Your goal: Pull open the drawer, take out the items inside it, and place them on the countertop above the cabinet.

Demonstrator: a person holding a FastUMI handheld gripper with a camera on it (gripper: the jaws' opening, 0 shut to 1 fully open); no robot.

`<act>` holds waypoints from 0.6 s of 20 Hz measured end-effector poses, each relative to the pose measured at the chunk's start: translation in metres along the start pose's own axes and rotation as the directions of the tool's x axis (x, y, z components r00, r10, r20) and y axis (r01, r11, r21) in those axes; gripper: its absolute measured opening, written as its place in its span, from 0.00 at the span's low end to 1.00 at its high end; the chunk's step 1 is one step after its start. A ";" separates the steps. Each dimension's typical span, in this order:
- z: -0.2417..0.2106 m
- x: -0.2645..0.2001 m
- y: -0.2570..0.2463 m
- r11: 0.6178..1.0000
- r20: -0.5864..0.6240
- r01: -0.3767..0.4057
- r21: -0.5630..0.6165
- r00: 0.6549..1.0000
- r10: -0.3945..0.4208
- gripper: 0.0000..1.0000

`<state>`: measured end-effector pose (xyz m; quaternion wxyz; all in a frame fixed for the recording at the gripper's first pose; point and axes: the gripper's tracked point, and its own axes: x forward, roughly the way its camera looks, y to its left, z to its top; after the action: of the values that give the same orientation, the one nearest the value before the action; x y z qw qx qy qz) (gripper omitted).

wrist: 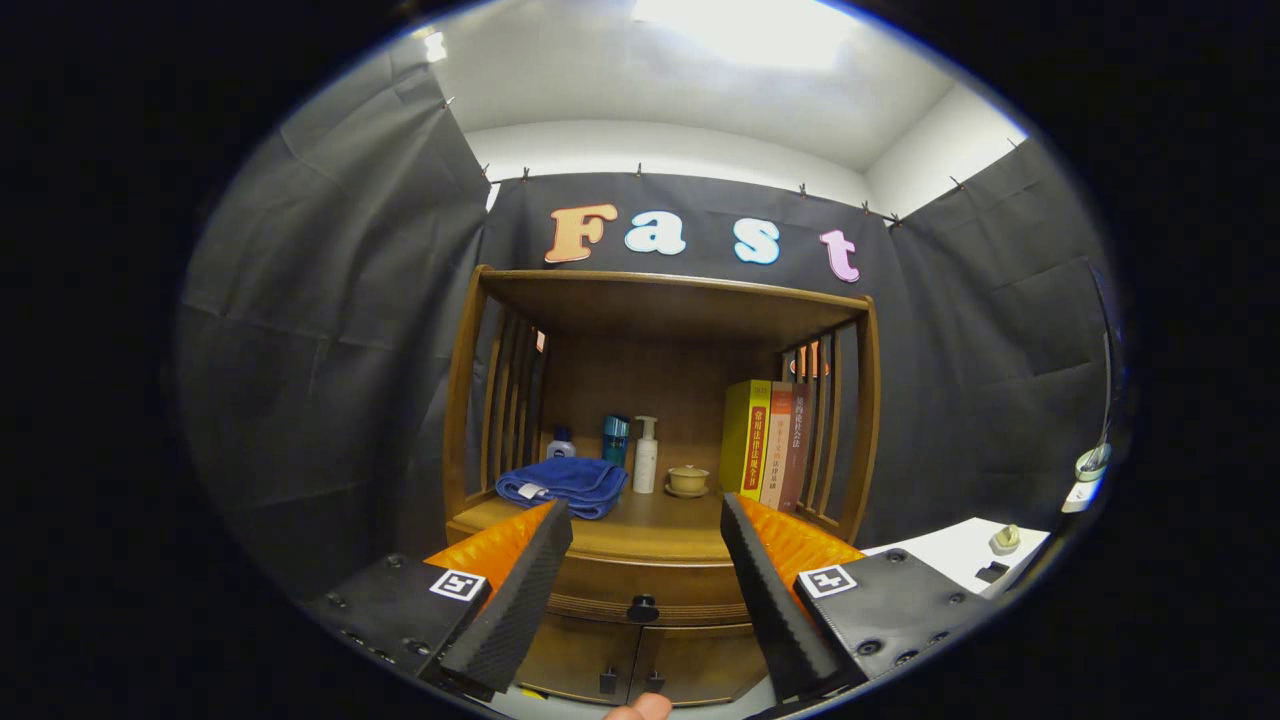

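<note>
- Two fingers of the gripper [645, 520] stand spread wide with nothing between them; they hover short of the cabinet front, touching nothing.
- Just ahead of them, in the gap between the fingers, sits the dark knob [642, 607] of the drawer [640, 578], which looks fully closed, flush with the front of the wooden cabinet [462, 400]. The items to be taken out are inside and hidden.
- Below the drawer are two cabinet doors [640, 665], each with a small handle, and a fingertip [640, 708] (someone's, nearest the camera) pokes in at the very bottom.
- Above the drawer lies the countertop [650, 520], where the items should end up. On its left is a folded blue towel [562, 485]; behind that stand a small bottle [561, 443], a teal bottle [615, 438] and a white pump bottle [646, 455].
- Right of the pump bottle rests a small lidded cup on a saucer [687, 480], and further right a row of upright books [770, 445] leans against the slatted side.
- My reading: this is the opening step, the approach to the drawer, with nothing done yet.
- Next, the fingers would need to drop slightly, close in around the knob, pinch it, then draw straight back toward the near side.
</note>
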<state>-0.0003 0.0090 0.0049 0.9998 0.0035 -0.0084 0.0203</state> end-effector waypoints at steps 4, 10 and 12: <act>-0.030 0.018 -0.008 1.000 -0.023 -0.002 0.017 1.000 0.003 0.98; -0.084 0.045 -0.032 0.997 -0.022 0.020 0.071 1.000 -0.019 0.98; -0.107 0.054 -0.045 0.992 -0.028 0.045 0.116 0.999 -0.042 0.98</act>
<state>0.0577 -0.0329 -0.1018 0.9981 0.0620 0.0059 -0.0011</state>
